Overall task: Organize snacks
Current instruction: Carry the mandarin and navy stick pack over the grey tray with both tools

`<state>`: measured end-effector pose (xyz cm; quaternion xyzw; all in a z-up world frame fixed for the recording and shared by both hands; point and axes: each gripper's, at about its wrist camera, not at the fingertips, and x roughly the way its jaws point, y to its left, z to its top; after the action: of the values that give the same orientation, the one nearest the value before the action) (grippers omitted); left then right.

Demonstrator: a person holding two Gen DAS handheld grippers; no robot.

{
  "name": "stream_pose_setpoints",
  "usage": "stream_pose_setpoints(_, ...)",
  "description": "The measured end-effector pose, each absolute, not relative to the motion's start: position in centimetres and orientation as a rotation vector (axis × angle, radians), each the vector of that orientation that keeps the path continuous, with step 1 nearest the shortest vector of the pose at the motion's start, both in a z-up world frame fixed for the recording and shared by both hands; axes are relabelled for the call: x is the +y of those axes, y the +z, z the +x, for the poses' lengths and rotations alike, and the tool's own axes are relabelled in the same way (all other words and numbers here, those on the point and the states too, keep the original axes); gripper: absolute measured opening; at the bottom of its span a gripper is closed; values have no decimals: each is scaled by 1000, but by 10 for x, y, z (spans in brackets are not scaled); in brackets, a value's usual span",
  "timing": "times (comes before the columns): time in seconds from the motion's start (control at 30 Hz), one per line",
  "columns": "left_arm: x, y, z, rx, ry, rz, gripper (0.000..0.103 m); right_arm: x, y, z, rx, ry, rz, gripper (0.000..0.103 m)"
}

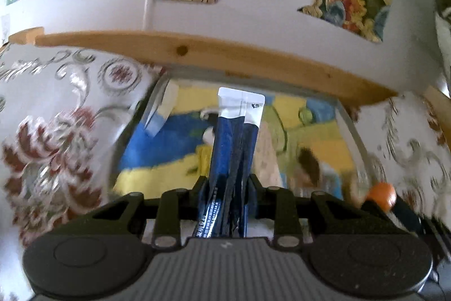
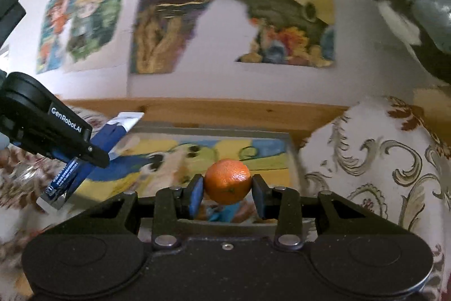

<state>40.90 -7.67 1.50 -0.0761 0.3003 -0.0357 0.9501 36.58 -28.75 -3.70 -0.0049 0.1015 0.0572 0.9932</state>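
My left gripper [image 1: 227,184] is shut on a bundle of dark blue stick packets [image 1: 235,137] with white tops, which stick up and forward over a clear tray [image 1: 157,103] with a colourful picture bottom. In the right wrist view the same left gripper [image 2: 97,154] shows at the left, with the blue packets [image 2: 112,131] slanting through it. My right gripper [image 2: 227,189] is shut on a small orange tangerine [image 2: 227,181], held between blue pads [image 2: 196,193] above the tray [image 2: 290,157]. The tangerine [image 1: 381,195] also peeks in at the right of the left wrist view.
The tray lies on a white cloth with red and silver floral embroidery [image 1: 56,131]. A wooden rail [image 1: 197,50] runs behind it, below a white wall with colourful pictures [image 2: 174,13]. A glass object [image 2: 22,174] sits at the left in the right wrist view.
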Motion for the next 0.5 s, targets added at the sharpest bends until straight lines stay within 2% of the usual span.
stream_pose_setpoints(0.5, -121, 6, 483, 601, -96, -149, 32, -293, -56, 419, 248, 86, 79, 39)
